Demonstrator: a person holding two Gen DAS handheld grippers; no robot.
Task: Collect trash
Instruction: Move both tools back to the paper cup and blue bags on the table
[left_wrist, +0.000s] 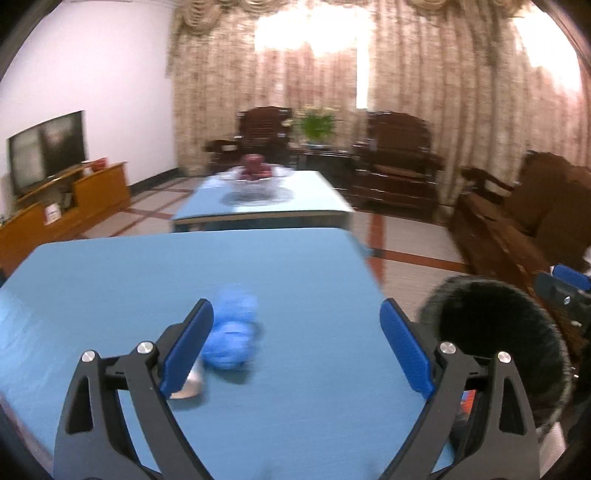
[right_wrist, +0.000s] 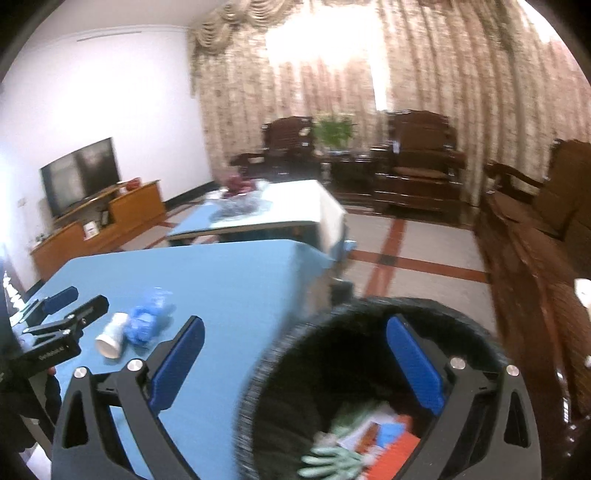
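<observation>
A crumpled blue wad (left_wrist: 231, 334) lies on the blue table (left_wrist: 147, 280), with a white paper cup (left_wrist: 190, 384) on its side just left of it. My left gripper (left_wrist: 295, 347) is open and empty, its left finger over the cup. In the right wrist view the wad (right_wrist: 146, 321) and cup (right_wrist: 110, 334) lie at the left by the left gripper (right_wrist: 62, 306). My right gripper (right_wrist: 295, 363) is open and empty above the rim of a black bin (right_wrist: 295, 369) that holds a green glove (right_wrist: 332, 459) and coloured paper (right_wrist: 391, 439).
The bin (left_wrist: 491, 332) stands on the floor off the table's right edge. A second blue table with a fruit bowl (left_wrist: 255, 175) stands beyond. Dark wooden chairs (left_wrist: 399, 158), a sofa (left_wrist: 524, 221), a TV stand (left_wrist: 62, 206) and curtains ring the room.
</observation>
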